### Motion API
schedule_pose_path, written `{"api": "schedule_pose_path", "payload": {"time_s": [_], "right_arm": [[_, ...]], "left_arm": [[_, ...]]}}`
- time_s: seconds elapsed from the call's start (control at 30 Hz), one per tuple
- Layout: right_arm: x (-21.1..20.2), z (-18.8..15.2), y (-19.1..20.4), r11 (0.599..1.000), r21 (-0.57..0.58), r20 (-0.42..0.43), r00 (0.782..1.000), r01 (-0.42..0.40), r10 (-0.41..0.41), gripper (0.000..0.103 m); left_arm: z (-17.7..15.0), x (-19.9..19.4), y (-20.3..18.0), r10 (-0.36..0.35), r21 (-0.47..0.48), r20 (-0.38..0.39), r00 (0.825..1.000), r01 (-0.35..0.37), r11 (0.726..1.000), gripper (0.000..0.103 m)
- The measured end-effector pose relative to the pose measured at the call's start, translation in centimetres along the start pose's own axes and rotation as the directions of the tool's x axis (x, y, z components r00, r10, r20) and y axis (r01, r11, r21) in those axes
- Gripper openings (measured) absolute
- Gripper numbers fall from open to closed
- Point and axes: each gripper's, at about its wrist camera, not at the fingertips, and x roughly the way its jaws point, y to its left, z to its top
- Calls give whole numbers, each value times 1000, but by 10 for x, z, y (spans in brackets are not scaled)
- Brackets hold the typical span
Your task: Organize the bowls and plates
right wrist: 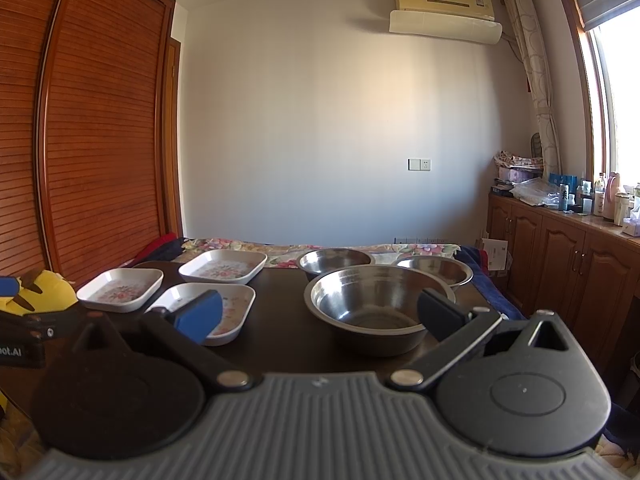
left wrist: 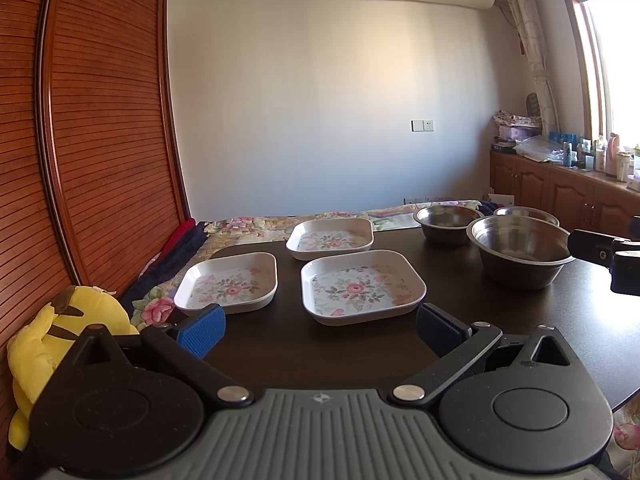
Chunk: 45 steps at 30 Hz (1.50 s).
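— Three square plates, is it?

— Yes: glossy white with rounded corners, raised rims and a pink flower print. The near plate sits just ahead of the left gripper, the left plate beside it, the far plate behind.

— And the bowls?

— Round, brushed steel, on the right half of the dark, smooth bench. The large bowl stands in front of the right gripper; the back left bowl and back right bowl are half hidden behind it.

— The fingers?

— Both pairs spread wide apart, holding nothing. The ribbed blue pads show best on the left sides.

— Anything cut off?

— A yellow plush toy is partly behind the left gripper's body.
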Motion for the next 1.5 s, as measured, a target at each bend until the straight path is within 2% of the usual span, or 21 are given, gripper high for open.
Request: {"api": "schedule_pose_path", "payload": {"time_s": [0.5,0.9,1.2,1.37,1.5], "right_arm": [[0,-3,-2,1000,-2,-1,1000,-2,2,103],[6,-14,-2,1000,6,-27,1000,-3,3,103],[31,-14,5,999,-10,-52,997,-53,53,103],[52,-5,12,995,-31,-68,993,-97,95,103],[70,2,21,989,-47,-77,988,-137,133,103]], "left_arm": [[-1,2,-1,-3,1,-7,1000,3,1000,103],[-10,18,2,-22,-10,-59,998,21,1000,103],[-9,50,8,-57,3,-134,989,58,998,103],[-3,64,16,-109,-20,-178,978,107,994,103],[1,72,14,-81,19,-200,977,87,996,103]]}}
